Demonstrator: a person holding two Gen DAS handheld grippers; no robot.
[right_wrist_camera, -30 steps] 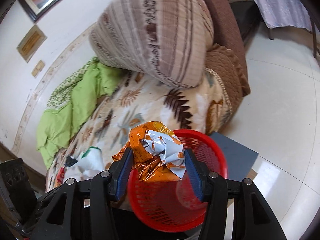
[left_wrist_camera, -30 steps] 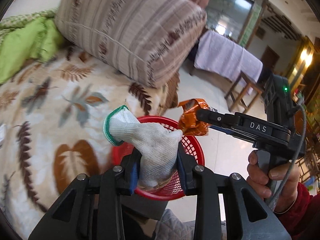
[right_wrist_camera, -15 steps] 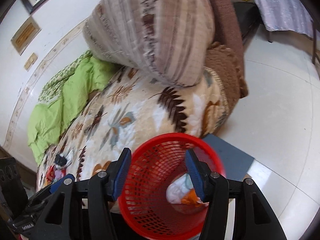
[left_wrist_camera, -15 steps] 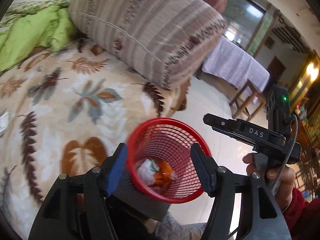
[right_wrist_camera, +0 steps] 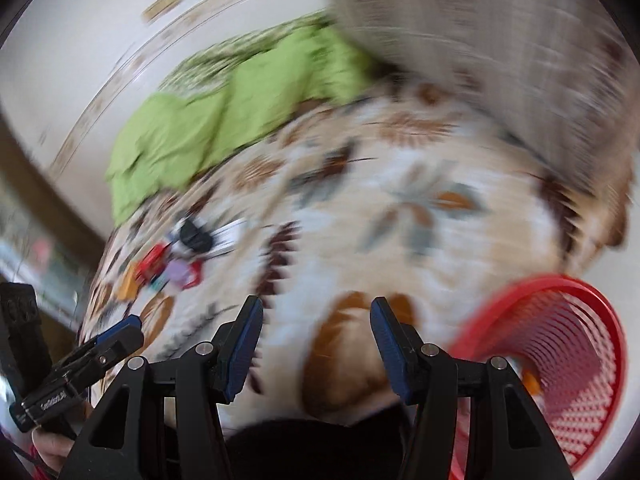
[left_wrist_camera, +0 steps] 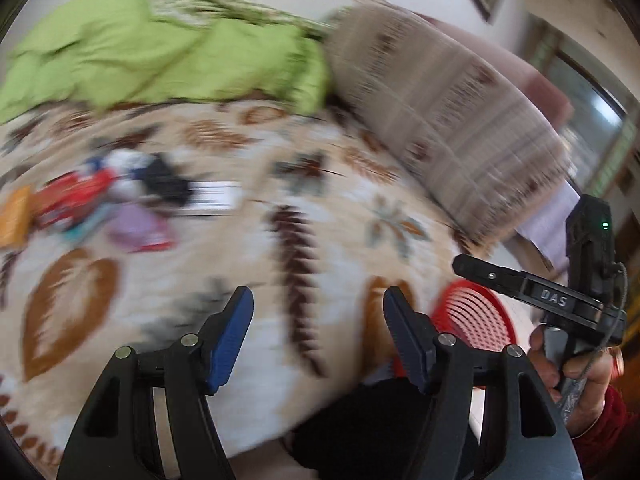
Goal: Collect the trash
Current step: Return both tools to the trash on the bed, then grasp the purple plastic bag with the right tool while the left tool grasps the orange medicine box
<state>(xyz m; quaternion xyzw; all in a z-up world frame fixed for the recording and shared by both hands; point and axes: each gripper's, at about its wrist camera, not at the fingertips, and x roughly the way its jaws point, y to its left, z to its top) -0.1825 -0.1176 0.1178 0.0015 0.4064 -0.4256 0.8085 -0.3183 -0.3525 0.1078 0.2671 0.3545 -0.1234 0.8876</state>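
Note:
Both views are smeared by motion. A heap of trash (left_wrist_camera: 100, 200) lies on the leaf-patterned blanket (left_wrist_camera: 320, 240): red, purple, orange, black and white wrappers. It shows again as the trash heap (right_wrist_camera: 176, 256) at the left of the right wrist view. My left gripper (left_wrist_camera: 320, 332) stands open and empty above the blanket, short of the heap. My right gripper (right_wrist_camera: 318, 336) is open and empty too. The red mesh basket (right_wrist_camera: 560, 360) stands to the right, with an orange scrap (right_wrist_camera: 530, 380) inside. In the left wrist view the red basket (left_wrist_camera: 476, 316) sits under the right gripper (left_wrist_camera: 464, 268).
A green quilt (left_wrist_camera: 160, 52) lies bunched at the back of the bed beside a big striped pillow (left_wrist_camera: 440, 112). A hand (left_wrist_camera: 580, 376) in a red sleeve holds the right tool. The left gripper (right_wrist_camera: 134, 330) shows at the lower left of the right wrist view.
The left gripper let the white glove go and the right let the orange wrapper go, both into the basket. Both tools then swung left over the blanket, bringing the trash heap into view.

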